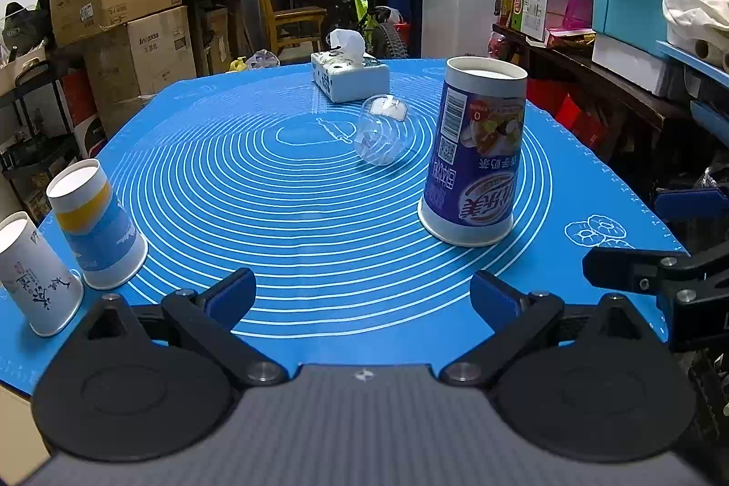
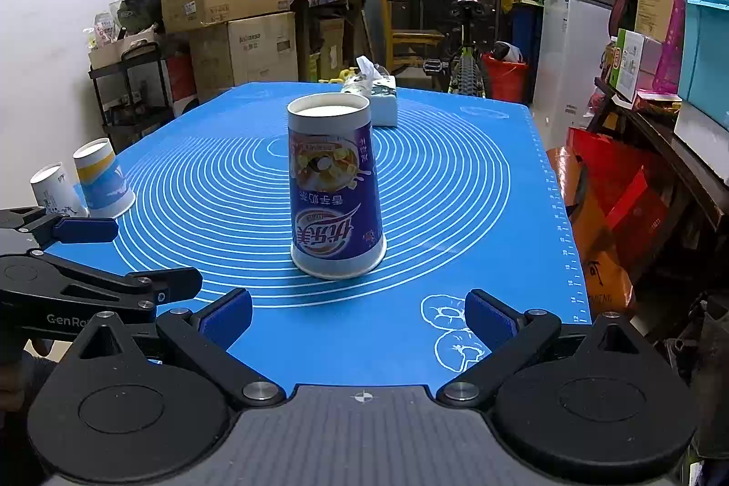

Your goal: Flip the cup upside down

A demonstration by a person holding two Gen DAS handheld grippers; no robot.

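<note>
The purple cup [image 2: 336,190] stands mouth-down mid-mat [image 2: 478,212], so it looks already flipped. Both grippers, left [image 1: 362,299] and right [image 2: 358,319], hang back wide apart, holding nothing. The clear cup [image 1: 380,130] possibly lies sideways.

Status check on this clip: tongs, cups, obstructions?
Both tongs open, empty. Purple cup inverted on mat. Clear cup on its side. Nothing blocking.
</note>
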